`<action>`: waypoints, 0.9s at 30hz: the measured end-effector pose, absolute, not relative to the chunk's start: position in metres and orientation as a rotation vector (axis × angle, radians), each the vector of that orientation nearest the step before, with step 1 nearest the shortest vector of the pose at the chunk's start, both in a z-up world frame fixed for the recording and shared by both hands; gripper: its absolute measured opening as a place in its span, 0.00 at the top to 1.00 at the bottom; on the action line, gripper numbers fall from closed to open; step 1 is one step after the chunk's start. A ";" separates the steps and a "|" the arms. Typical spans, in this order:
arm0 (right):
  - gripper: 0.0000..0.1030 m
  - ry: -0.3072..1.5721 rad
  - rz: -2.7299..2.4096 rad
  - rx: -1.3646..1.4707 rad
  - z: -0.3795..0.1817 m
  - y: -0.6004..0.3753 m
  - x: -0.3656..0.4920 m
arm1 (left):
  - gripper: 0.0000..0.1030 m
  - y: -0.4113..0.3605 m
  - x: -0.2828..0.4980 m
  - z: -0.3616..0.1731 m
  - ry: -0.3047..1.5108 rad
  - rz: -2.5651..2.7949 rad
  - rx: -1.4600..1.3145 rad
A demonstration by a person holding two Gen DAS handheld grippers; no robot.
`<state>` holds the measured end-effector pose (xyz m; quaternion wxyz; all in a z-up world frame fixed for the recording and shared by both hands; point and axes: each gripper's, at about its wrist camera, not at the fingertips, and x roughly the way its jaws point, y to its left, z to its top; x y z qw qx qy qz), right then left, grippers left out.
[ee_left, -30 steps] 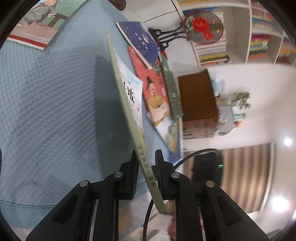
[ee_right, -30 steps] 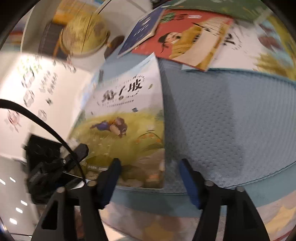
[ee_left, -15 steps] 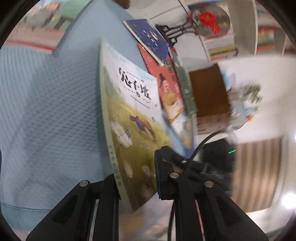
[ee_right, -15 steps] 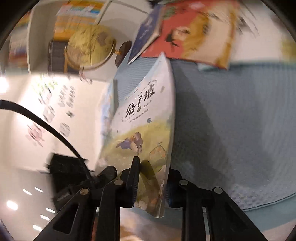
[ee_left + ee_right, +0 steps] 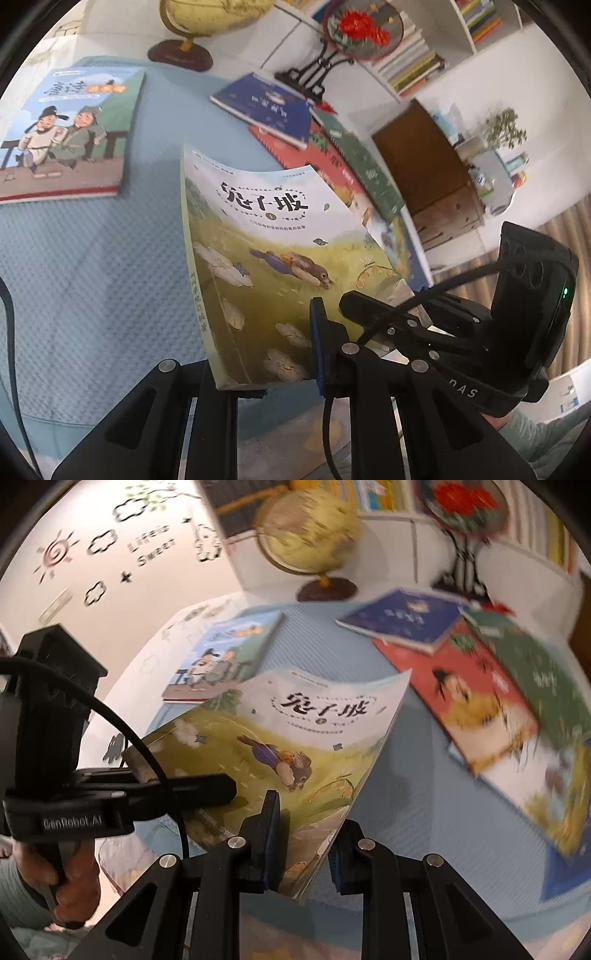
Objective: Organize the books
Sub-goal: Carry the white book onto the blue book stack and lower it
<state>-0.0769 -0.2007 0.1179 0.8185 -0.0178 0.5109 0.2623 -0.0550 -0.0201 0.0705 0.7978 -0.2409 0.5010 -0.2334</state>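
Observation:
A picture book [image 5: 280, 251] with a rabbit on a green-and-yellow meadow cover hangs tilted above the light blue tablecloth [image 5: 92, 258], cover facing up. My left gripper [image 5: 266, 373] is shut on its near edge by the spine. My right gripper [image 5: 369, 306] comes in from the right and clamps the book's lower right corner. In the right wrist view the same book [image 5: 295, 731] sits between the pads of my right gripper [image 5: 304, 849], shut on it, while my left gripper [image 5: 207, 786] pinches the book's left edge. A hand [image 5: 66, 878] holds the left gripper's handle.
On the cloth lie a blue book with two cartoon figures [image 5: 70, 129] at the left and a fanned pile at the right: dark blue book [image 5: 269, 107], red book [image 5: 325, 155], green book [image 5: 362, 162]. A globe [image 5: 306, 539], an ornament stand [image 5: 358, 26] and bookshelves [image 5: 413, 62] stand behind.
The right gripper went from open around the book's corner to shut on it. The book rolled from edge-on to cover-up and rose off the cloth, with both grippers turning.

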 end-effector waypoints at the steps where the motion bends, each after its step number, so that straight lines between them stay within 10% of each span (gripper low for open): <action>1: 0.79 1.080 0.565 -0.045 0.122 -0.197 -0.071 | 0.87 -0.019 -0.054 0.074 1.065 -0.499 -0.519; 27: 0.78 1.077 0.809 -0.073 0.111 -0.019 0.097 | 0.86 0.135 0.048 0.082 0.943 -0.206 -0.584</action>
